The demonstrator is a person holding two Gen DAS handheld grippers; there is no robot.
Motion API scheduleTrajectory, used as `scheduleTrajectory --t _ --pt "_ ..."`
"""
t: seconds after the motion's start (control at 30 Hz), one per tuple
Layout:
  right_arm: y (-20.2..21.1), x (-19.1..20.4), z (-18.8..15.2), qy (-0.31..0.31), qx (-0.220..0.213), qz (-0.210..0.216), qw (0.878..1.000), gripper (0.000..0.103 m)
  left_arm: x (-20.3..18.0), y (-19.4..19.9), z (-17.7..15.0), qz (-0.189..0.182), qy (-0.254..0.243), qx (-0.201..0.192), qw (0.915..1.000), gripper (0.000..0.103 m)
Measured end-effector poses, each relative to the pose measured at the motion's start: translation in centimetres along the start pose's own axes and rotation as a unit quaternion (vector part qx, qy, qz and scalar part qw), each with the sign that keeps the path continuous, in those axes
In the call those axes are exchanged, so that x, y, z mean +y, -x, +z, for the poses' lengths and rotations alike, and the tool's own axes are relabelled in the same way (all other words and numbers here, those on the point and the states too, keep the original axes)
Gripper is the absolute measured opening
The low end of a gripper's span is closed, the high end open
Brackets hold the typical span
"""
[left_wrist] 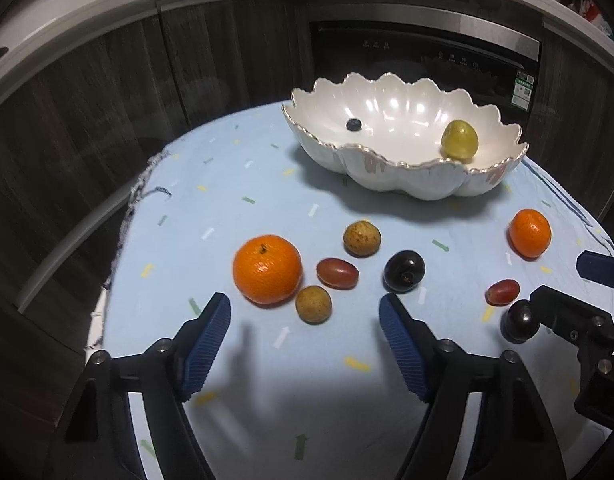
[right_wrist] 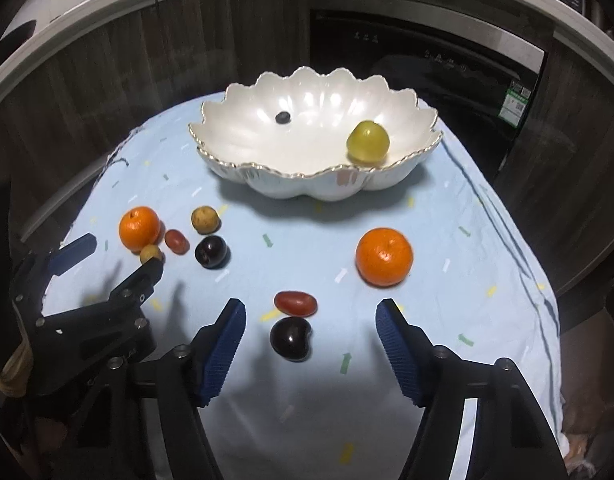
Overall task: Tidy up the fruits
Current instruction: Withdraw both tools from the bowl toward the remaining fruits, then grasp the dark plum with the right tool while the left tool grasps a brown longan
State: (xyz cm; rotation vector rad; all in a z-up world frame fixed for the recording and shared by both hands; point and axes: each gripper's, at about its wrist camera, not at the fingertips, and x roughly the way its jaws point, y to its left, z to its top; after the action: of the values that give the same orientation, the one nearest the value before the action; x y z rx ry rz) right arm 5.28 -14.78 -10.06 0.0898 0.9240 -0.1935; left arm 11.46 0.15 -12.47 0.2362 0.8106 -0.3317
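Clearly both pairs of tongs are going for fruit at once. The left tongs [left_wrist: 305,316] stand about half open with nothing between the pads, and the small brown fruit [left_wrist: 313,304] lies just ahead of their tips, with the big orange [left_wrist: 267,269] to its left and a red grape tomato [left_wrist: 337,273] beyond. The right tongs [right_wrist: 311,320] are likewise part open and empty, the dark plum [right_wrist: 291,338] sitting loose between the two fingers, a second red tomato [right_wrist: 296,303] touching it on the far side. The scalloped white bowl [right_wrist: 267,176], well ahead of both, already holds a green fruit [right_wrist: 367,141] and a blueberry [right_wrist: 282,117]. I'd say each should drop straight down, centre its fruit, and close gently so the round thing doesn't squirt away across the blue-clothed desk [right_wrist: 447,320].
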Motion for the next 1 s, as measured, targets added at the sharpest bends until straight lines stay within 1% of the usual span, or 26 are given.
scheduleTrajectory --t 0.03,0.1,0.17,0.2,0.3,0.4,0.47,0.57,0.67,0.7,0.8,0.87,0.9,1.0 --pt "-0.2 0.0 -0.1 0.000 0.002 0.000 1.000 0.067 0.0 -0.2 -0.1 -0.001 0.003 0.002 1.0000 0.070" --pt "-0.5 0.1 -0.2 0.001 0.007 0.001 1.000 0.067 0.2 -0.6 -0.3 -0.004 0.008 0.007 0.9999 0.069" --pt "-0.8 0.1 -0.2 0.002 0.011 0.001 1.000 0.066 0.2 -0.8 -0.5 -0.003 0.010 0.010 0.9999 0.065" --pt "-0.9 0.1 -0.3 0.002 0.013 0.001 1.000 0.062 0.2 -1.0 -0.5 -0.002 0.013 0.013 0.9998 0.065" --pt "-1.6 0.2 -0.3 0.004 0.024 0.006 1.000 0.056 0.4 -1.5 -0.6 -0.001 0.020 0.021 0.9996 0.064" --pt "-2.1 0.2 -0.4 0.003 0.032 0.007 0.999 0.055 0.4 -1.9 -0.7 -0.004 0.023 0.028 0.9993 0.062" --pt "-2.3 0.2 -0.5 0.004 0.035 0.008 0.999 0.055 0.3 -2.1 -0.7 -0.006 0.022 0.031 0.9993 0.057" --pt "-2.5 0.3 -0.6 0.006 0.038 0.011 0.999 0.055 0.3 -2.4 -0.7 -0.011 0.022 0.035 0.9991 0.056" --pt "-2.8 0.4 -0.6 0.005 0.041 0.011 0.999 0.054 0.3 -2.6 -0.5 -0.012 0.022 0.035 0.9991 0.056" --pt "-2.9 0.3 -0.6 0.005 0.043 0.012 0.999 0.051 0.3 -2.6 -0.5 -0.012 0.021 0.035 0.9991 0.056" --pt "-3.2 0.4 -0.6 0.003 0.055 0.014 0.998 0.049 0.3 -2.8 -0.3 -0.016 0.020 0.037 0.9990 0.053" --pt "-3.5 0.4 -0.6 0.000 0.062 0.018 0.998 0.044 0.4 -2.9 -0.3 -0.021 0.020 0.037 0.9989 0.052" --pt "-3.5 0.4 -0.6 -0.001 0.063 0.019 0.998 0.044 0.4 -2.9 -0.3 -0.023 0.021 0.037 0.9988 0.052" --pt "-3.6 0.3 -0.5 -0.006 0.066 0.018 0.998 0.044 0.3 -2.9 -0.3 -0.027 0.018 0.032 0.9990 0.045"
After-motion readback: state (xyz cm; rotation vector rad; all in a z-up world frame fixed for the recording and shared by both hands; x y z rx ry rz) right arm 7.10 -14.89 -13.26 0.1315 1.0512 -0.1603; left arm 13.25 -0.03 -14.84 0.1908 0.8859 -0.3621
